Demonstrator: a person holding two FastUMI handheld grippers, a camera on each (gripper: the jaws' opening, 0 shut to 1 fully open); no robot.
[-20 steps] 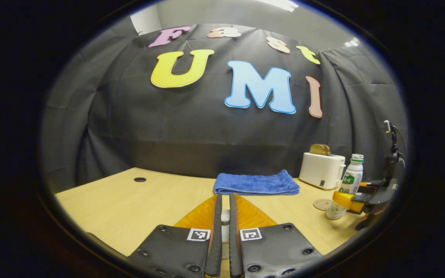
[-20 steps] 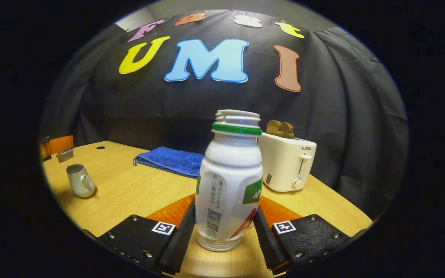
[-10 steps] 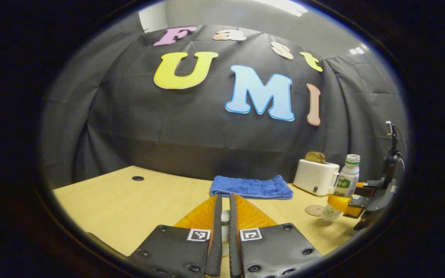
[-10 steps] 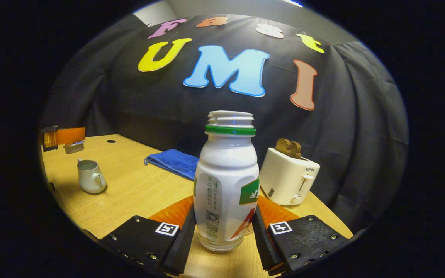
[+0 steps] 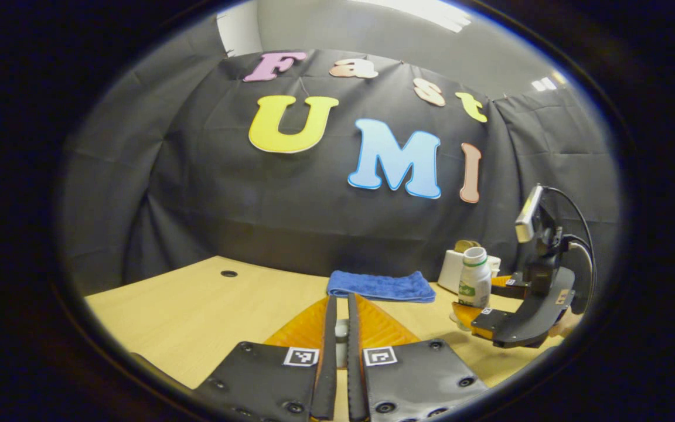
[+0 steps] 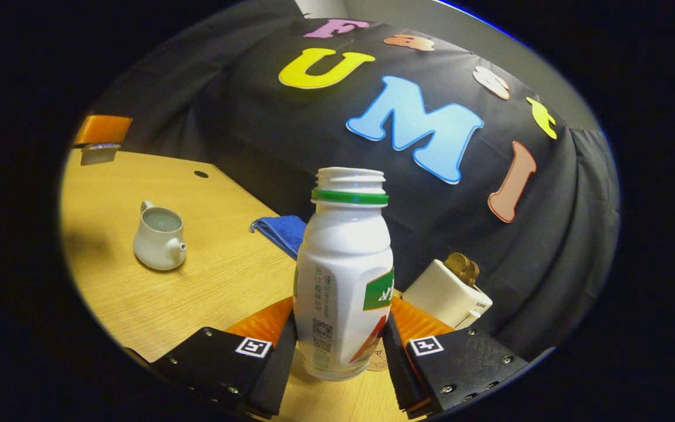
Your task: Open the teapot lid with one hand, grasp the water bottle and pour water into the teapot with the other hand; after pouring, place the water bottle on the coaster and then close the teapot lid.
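Left gripper view: your left gripper (image 5: 337, 328) pinches the teapot lid (image 5: 341, 335) at 6 o'clock. At 3 o'clock, your right gripper (image 5: 481, 302) carries the water bottle (image 5: 474, 285).

Right gripper view: both fingers clamp the uncapped bottle (image 6: 344, 287), lifted above the table (image 6: 208, 281). Coaster (image 6: 379, 358) sits beneath. Lidless teapot (image 6: 160, 236) stands at 9 o'clock.

A folded blue towel (image 5: 381, 286) lies on the light wooden table (image 5: 197, 305), near the back wall. Beside it, farther along, stands a white toaster (image 6: 446, 293) with what look like browned bread slices (image 6: 462, 268) in its slots. A small round hole (image 5: 229, 274) pierces the tabletop.
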